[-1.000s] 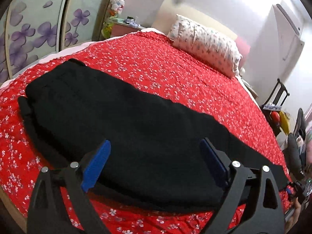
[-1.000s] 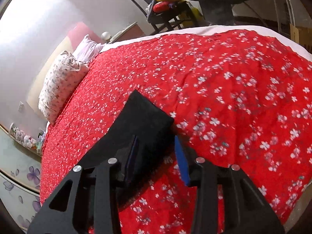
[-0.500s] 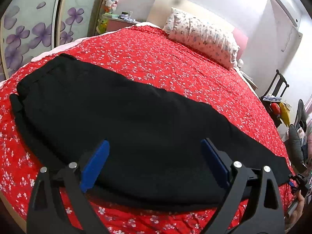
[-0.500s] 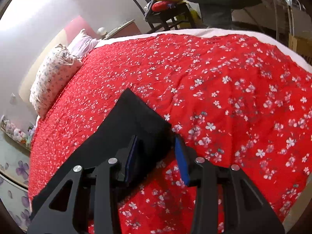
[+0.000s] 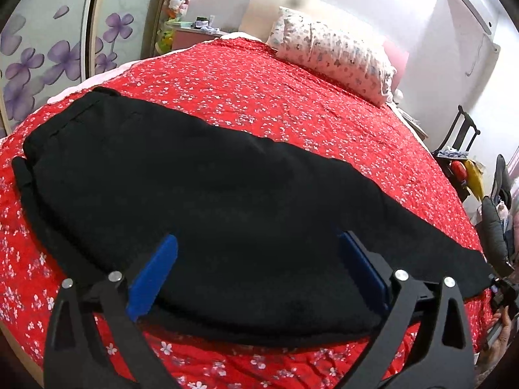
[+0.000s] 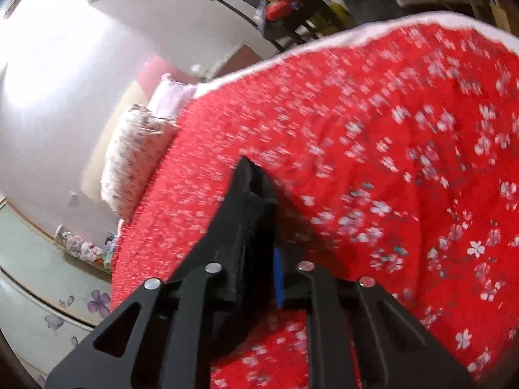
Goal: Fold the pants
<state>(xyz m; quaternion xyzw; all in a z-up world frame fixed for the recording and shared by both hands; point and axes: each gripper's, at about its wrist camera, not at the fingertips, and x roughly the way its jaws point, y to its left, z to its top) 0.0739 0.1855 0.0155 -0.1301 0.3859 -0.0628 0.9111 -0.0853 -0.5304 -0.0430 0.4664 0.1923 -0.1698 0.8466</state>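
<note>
Your right gripper [image 6: 259,259] clamped the pants [image 5: 227,201] hem; they stretched toward ten o'clock under your gaping left gripper [image 5: 256,259].

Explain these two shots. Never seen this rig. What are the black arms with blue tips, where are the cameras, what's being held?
There is no robot here: a person carries one hand-held gripper in each hand, each with two black fingers and blue pads. A fisheye camera on each looks forward along its fingers, so you get one view per hand.

In the left wrist view, the left hand-held gripper is wide open above the black pants, gripping nothing. The pants lie stretched out flat on the red floral bedspread, with a pillow at the far end.

In the right wrist view, which is motion-blurred, the right hand-held gripper is shut on the pants' end, which looks raised off the bedspread.
</note>
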